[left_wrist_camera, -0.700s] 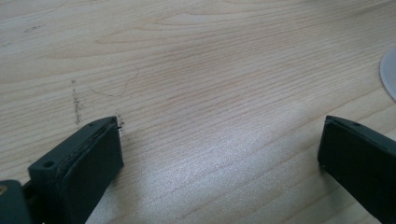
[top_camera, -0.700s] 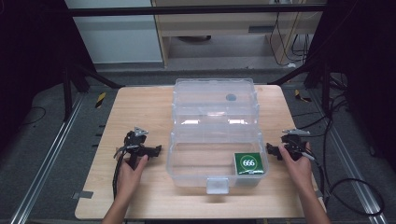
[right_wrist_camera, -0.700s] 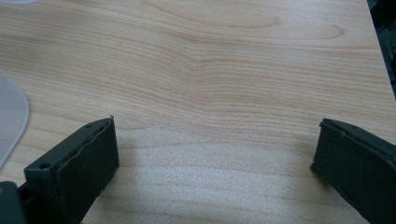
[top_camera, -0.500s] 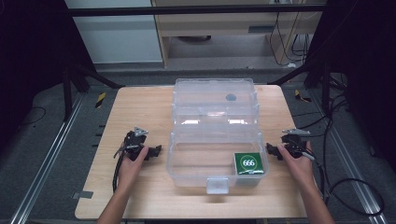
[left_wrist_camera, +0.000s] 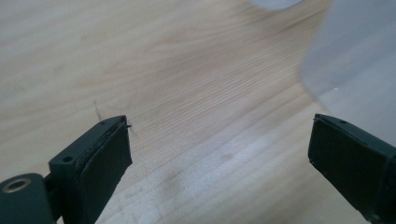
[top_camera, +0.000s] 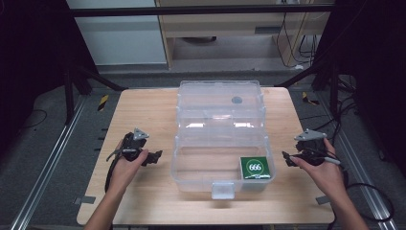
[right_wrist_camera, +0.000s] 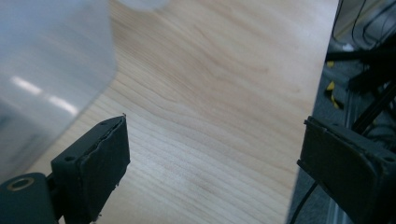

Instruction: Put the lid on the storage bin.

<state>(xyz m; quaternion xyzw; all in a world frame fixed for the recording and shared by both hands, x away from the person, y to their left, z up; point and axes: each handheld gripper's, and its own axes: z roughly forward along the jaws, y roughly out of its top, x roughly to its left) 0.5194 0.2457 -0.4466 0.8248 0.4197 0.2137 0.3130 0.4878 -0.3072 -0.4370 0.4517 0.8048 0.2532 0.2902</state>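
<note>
The clear plastic box [top_camera: 221, 143] stood mid-desk, lid open. The left gripper [top_camera: 155, 157] and right gripper [top_camera: 286, 157] flanked it, jaws apart, empty. It seemed light, stiff, slippery; its side walls looked best to hold.

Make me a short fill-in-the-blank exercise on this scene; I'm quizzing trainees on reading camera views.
1. The clear plastic box stands with its lid ____.
2. The green packet inside it bears the number ____.
3. The left gripper and the right gripper both have jaws standing ____.
4. The table top is made of ____.

Missing words: open; 666; open; wood
</note>
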